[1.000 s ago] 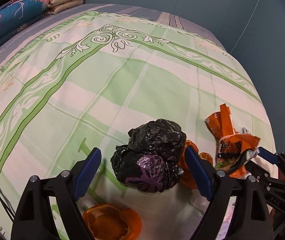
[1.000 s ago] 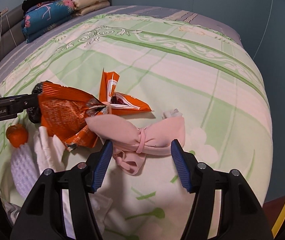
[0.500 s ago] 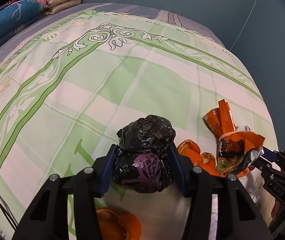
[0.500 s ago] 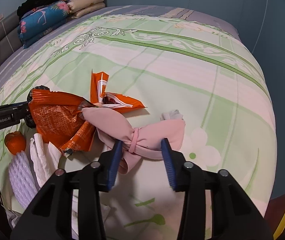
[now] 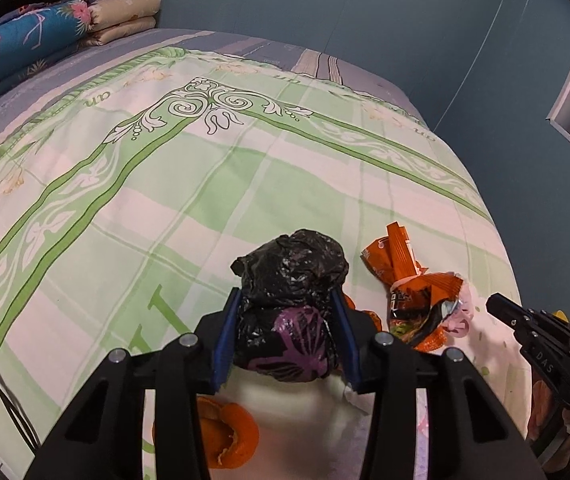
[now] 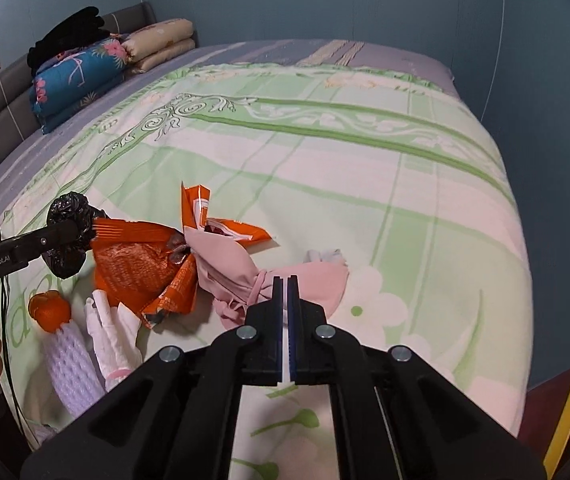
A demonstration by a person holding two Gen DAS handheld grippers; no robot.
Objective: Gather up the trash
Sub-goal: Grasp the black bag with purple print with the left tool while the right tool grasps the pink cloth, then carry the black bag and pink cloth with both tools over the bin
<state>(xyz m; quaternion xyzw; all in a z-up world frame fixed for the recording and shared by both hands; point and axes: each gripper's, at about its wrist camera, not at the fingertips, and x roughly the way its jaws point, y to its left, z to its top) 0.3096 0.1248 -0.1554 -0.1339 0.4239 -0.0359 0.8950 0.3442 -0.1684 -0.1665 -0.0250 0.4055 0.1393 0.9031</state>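
The left gripper [image 5: 287,334] is closing on the crumpled black bag [image 5: 291,300], its blue pads pressing both sides. The right gripper [image 6: 286,308] is pinched fully shut on the knotted pink cloth [image 6: 261,276], near the bedspread's [image 5: 189,216] right edge. The orange snack wrapper [image 6: 141,264] is lying between bag and cloth, orange peel [image 5: 225,440] nearer. Pickup looks underway; next both bundles likely need lifting clear. "GenRobot.AI" is showing on one tool arm, "DAS" on the other.
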